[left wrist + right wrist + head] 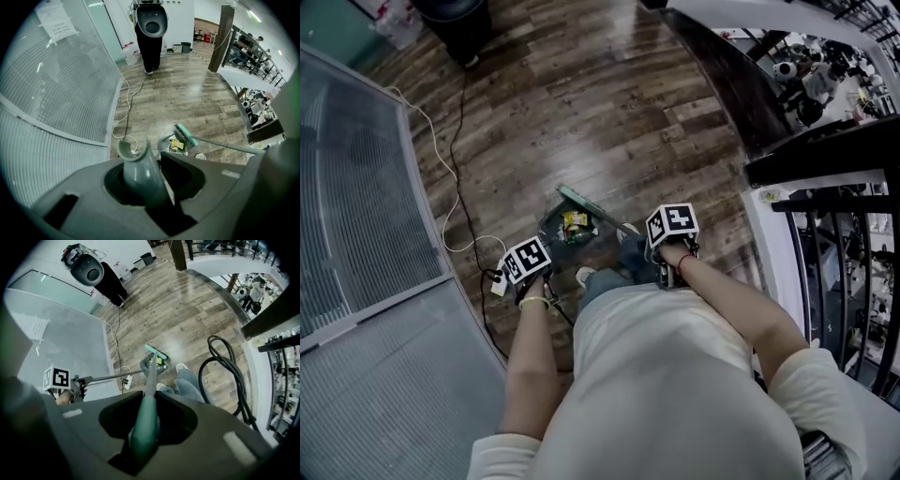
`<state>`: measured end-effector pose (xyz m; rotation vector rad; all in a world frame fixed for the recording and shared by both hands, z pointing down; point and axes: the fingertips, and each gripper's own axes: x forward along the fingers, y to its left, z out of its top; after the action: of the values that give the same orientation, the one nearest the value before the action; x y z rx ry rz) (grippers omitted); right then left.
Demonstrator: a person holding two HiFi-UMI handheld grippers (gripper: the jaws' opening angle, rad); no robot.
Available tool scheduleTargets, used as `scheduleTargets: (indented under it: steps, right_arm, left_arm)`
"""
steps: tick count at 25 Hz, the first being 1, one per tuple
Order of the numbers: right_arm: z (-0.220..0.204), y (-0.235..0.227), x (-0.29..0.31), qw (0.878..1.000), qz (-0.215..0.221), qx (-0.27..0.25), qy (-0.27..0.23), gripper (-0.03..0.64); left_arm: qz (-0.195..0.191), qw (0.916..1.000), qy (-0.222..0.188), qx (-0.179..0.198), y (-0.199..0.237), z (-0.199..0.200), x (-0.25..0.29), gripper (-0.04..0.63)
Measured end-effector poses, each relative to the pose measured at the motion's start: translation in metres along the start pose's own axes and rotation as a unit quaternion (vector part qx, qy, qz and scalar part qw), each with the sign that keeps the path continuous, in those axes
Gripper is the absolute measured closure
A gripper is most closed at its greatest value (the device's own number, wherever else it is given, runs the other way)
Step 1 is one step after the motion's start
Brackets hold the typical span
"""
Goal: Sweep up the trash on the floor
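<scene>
- Left tongs (152,185): clamped on grey dustpan handle (138,168); likely stiff, light plastic.
- Right tongs (144,427): clamped on green broom grip (143,430); likely long, rigid, light.
- Trash (575,222): wrappers, probably near weightless, inside dustpan (547,225), centre frame.

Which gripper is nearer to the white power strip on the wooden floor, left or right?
Left. The left gripper, shut on the grey dustpan handle, hangs almost above the white power strip; the right gripper, shut on the green broom handle, is well to its right.

Cream shirt (675,375), blue jeans (625,269) (pale shoes (585,276))
</scene>
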<state>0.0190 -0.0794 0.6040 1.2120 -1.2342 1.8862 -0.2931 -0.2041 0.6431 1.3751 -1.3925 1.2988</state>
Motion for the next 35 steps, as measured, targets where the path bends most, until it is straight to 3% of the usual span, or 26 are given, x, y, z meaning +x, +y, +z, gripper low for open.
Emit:
scheduleTargets:
  steps: [7,14,20,35]
  right_arm:
    - [0.025,-0.039,0.008,0.997,-0.027,0.059,-0.035,0.520]
    - [0.035,-0.071,0.015,0.992,-0.045,0.109,-0.037,0.520]
    - [0.034,-0.087,0.024,0.992,-0.061,0.108,-0.024,0.520]
    - [0.036,-0.095,0.027,0.992,-0.042,0.116,-0.016,0.520]
  left_arm:
    - [0.002,1.0000,0.000,-0.001,0.003,-0.002,0.000,0.499]
    - [0.000,1.0000,0.000,0.000,0.003,0.003,0.000,0.497]
    - [-0.001,1.0000,-0.002,0.000,0.004,0.002,0.002,0.496]
    - [0.000,1.0000,-0.004,-0.001,0.007,0.002,0.001,0.492]
